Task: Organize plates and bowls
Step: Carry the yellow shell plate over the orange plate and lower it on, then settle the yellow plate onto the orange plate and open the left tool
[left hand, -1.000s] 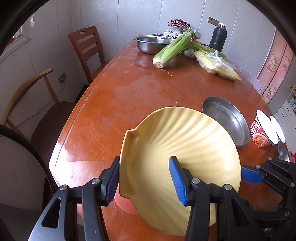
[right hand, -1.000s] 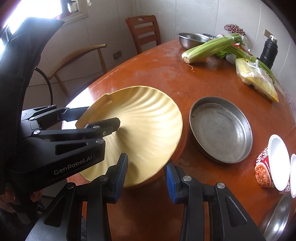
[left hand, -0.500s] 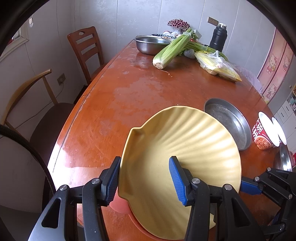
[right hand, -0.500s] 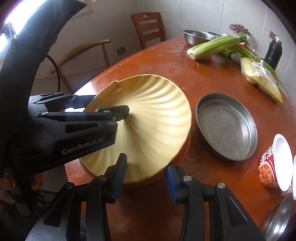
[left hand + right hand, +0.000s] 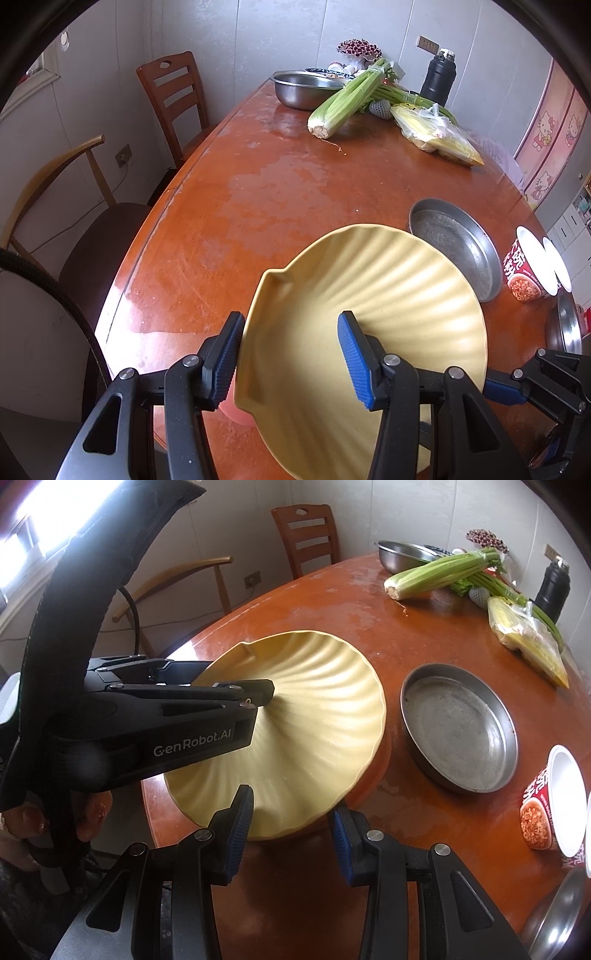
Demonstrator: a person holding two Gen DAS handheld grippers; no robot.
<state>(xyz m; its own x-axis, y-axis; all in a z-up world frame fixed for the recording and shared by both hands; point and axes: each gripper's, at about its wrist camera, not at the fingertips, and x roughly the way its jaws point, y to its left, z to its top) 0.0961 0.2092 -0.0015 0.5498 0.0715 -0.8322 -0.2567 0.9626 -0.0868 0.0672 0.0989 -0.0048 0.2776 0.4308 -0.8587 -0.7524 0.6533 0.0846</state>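
The left tongs (image 5: pixel 291 354) clench the yellow plate (image 5: pixel 388 306), tilted over the bench (image 5: pixel 258 192) edge. To its right sits a steel pan (image 5: pixel 458 734), unstacked. The right tongs (image 5: pixel 291 823) gape, empty. Sorting looks barely begun.

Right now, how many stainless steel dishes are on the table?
3: a steel bowl at the far end, a round steel pan beside the yellow plate, and a steel dish cut off at the right edge. Others may be hidden.
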